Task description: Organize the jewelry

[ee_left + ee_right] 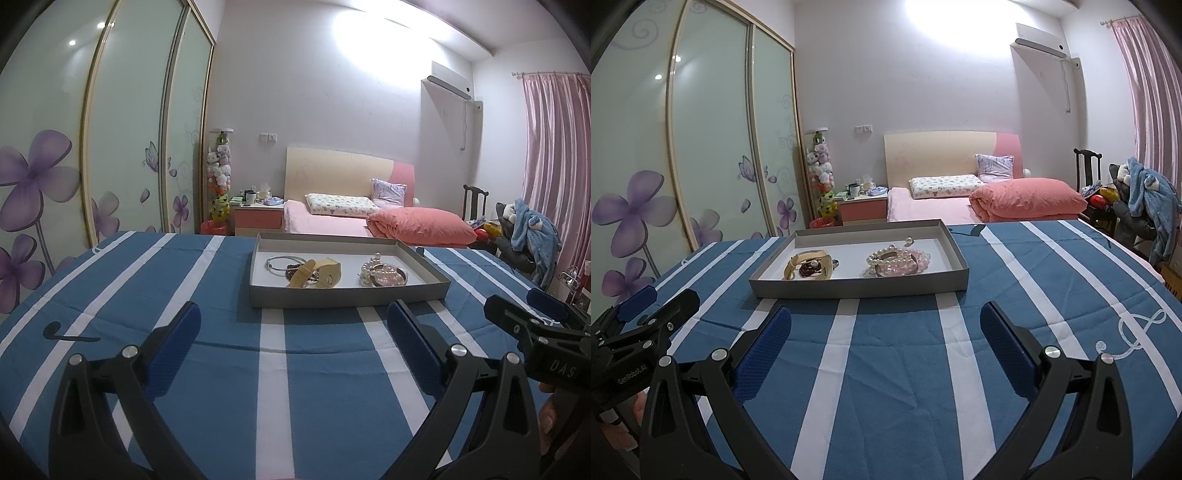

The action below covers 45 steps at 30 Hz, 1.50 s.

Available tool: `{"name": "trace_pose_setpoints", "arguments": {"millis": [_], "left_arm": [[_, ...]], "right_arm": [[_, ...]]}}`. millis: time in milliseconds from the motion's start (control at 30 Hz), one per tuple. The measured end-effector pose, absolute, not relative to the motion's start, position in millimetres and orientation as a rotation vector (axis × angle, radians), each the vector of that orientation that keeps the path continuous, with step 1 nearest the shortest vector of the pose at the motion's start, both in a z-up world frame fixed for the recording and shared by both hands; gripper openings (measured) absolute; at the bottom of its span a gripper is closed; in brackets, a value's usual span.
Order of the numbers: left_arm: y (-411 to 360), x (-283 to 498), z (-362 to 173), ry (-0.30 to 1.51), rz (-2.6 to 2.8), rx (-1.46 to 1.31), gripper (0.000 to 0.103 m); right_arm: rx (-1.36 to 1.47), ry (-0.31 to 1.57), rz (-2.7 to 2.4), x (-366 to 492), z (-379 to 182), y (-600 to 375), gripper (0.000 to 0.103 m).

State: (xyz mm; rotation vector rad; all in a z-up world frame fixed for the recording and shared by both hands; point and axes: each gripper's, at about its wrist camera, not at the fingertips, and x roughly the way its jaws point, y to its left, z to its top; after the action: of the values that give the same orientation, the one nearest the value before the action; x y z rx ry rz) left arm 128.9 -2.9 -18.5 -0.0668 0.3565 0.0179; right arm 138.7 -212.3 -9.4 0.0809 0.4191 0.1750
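Jewelry [857, 264] heaped in grey tray [857, 286] — pearls, tan watch, left gripper [293, 325] and right gripper [884, 325] both spread wide, empty

txt: "GenRobot.AI" on left hand-held gripper [639, 314] | "DAS" partial on right hand-held gripper [524, 306]

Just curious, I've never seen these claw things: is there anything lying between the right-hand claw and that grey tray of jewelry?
Nothing: in the right wrist view, only bare striped cloth separates the open right gripper from the tray.

Pink bed [332, 221], flowered wardrobe [92, 147], pink curtain [554, 147].
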Motion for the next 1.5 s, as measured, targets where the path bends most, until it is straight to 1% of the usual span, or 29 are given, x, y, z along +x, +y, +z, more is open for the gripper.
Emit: {"name": "trace_pose_setpoints", "arguments": {"millis": [1500], "left_arm": [[-8.4, 130.3, -20.8, 0.365, 0.007, -0.064, 0.099]], "right_arm": [[0.079, 0.426, 0.176, 140.4, -11.6, -209.5, 0.101]]}}
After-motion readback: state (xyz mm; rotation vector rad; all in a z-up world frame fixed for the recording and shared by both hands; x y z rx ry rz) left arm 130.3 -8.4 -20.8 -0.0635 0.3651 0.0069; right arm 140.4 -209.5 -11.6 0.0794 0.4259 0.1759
